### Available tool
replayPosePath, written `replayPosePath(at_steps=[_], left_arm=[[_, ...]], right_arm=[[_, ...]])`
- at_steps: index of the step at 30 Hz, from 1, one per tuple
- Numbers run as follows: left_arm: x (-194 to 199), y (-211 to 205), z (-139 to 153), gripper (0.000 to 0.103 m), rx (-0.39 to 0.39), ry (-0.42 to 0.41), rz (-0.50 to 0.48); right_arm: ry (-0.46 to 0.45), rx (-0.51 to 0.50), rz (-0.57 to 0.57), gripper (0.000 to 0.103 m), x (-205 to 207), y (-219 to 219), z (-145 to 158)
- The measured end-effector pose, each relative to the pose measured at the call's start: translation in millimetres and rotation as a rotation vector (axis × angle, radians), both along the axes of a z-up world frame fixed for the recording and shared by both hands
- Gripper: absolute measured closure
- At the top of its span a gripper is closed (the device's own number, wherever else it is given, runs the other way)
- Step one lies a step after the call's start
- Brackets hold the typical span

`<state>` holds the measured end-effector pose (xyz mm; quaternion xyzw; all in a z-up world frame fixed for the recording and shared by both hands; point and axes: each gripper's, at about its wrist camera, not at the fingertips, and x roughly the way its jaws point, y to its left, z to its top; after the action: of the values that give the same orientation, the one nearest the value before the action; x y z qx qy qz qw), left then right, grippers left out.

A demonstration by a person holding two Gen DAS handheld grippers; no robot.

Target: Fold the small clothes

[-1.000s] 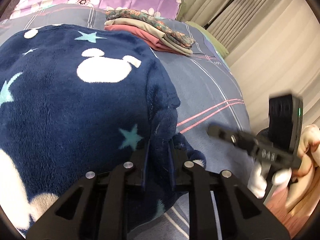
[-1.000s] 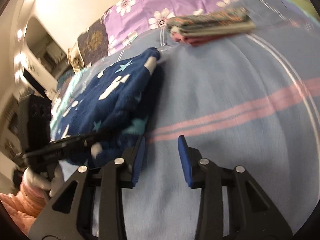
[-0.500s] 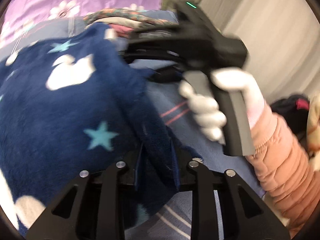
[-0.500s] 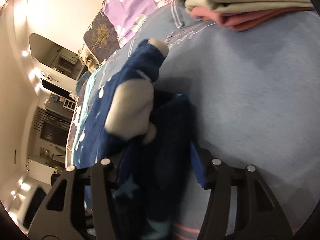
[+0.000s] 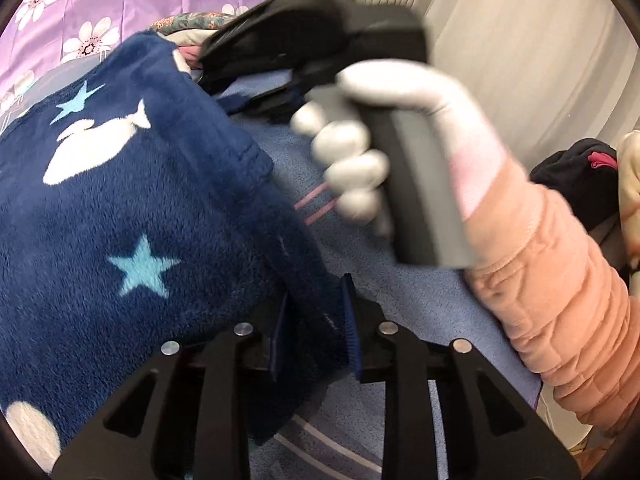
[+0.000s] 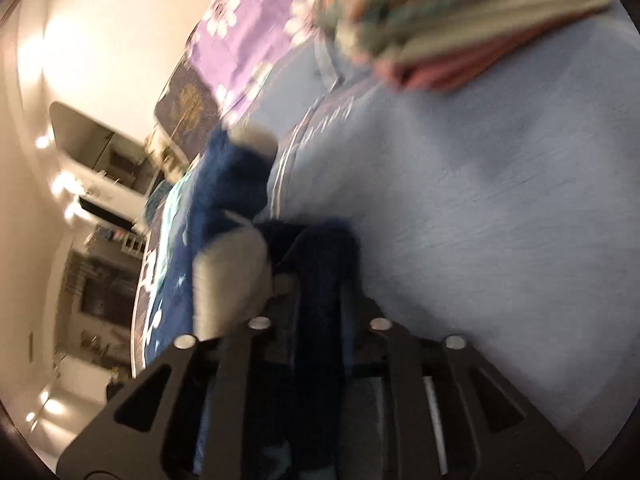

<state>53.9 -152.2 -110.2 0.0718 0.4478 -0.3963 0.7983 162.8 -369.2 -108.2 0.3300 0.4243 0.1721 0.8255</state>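
Note:
A navy fleece garment with white shapes and teal stars lies on the blue bedsheet. My left gripper is shut on its near right edge. My right gripper is shut on a farther fold of the same garment; this view is blurred. In the left wrist view the right gripper's black body and the gloved hand holding it reach over the garment's right edge.
A stack of folded clothes sits at the far end of the bed by a purple flowered pillow. A dark bundle lies at the right. Curtains hang beyond the bed's right side.
My right gripper moved from the bare sheet to the garment's right edge and closed on it. The left gripper kept its grip while the edge lifted.

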Motion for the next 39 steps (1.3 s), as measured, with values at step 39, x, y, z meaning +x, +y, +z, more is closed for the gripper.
replayPosePath(at_steps=[39], left_arm=[[-64.5, 291.1, 48.1, 0.066, -0.215, -0.126, 0.567]], right_arm=[[-0.118, -0.545, 0.182, 0.084, -131.2, 84.7, 48.0]])
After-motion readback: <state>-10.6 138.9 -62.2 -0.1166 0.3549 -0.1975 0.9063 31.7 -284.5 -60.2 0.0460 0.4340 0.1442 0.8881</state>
